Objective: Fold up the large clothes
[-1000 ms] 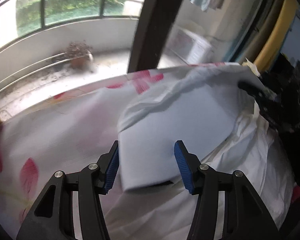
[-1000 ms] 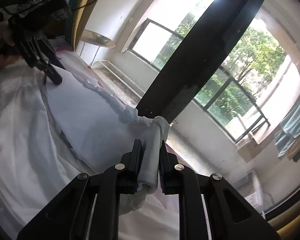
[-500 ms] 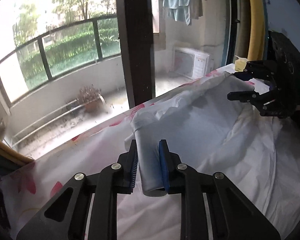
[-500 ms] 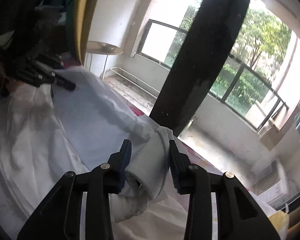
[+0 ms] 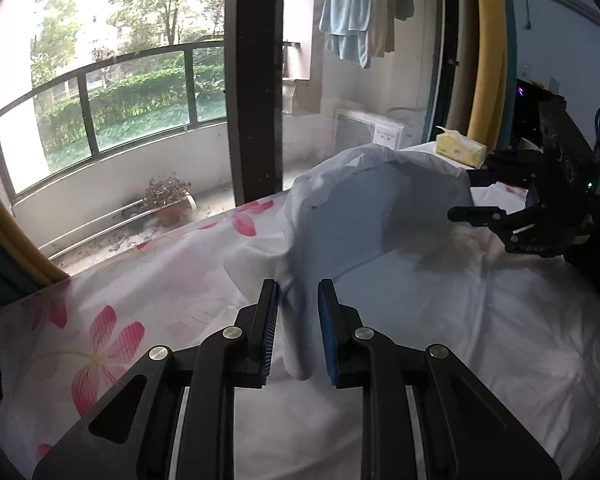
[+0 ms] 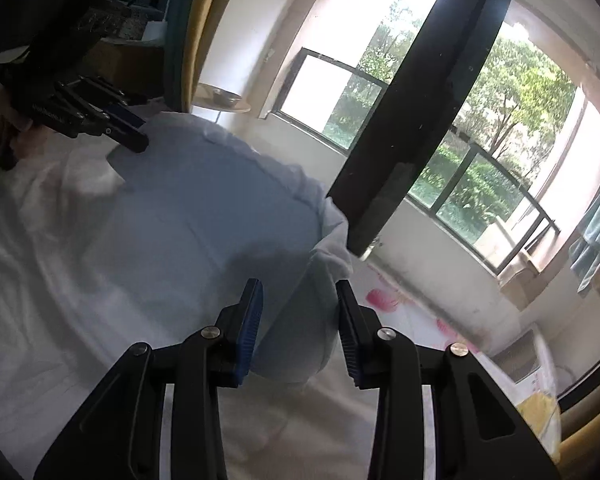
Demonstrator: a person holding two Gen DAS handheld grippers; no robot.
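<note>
A large pale blue-white garment (image 5: 380, 208) lies on a bed, with its near part lifted into a hump. My left gripper (image 5: 298, 286) is shut on a rolled fold of it at the near edge. In the right wrist view the same garment (image 6: 200, 208) rises to my right gripper (image 6: 298, 284), whose blue pads stand wider and are shut on a thick bunch of the cloth. Each gripper shows in the other's view: the right gripper (image 5: 466, 196) at the hump's far end, the left gripper (image 6: 138, 134) at the upper left.
Under the garment lie rumpled white fabric (image 5: 480, 320) and a bedsheet (image 5: 140, 280) with pink flowers. A yellow tissue box (image 5: 460, 148) stands at the bed's far end. A dark door frame (image 5: 256, 80) and balcony glass run along the bed's far side.
The left jaws went from wide open over the flat garment to shut on its fold, then rose. The right jaws widened on a thicker bunch. The cloth between both grippers lifted into a hump.
</note>
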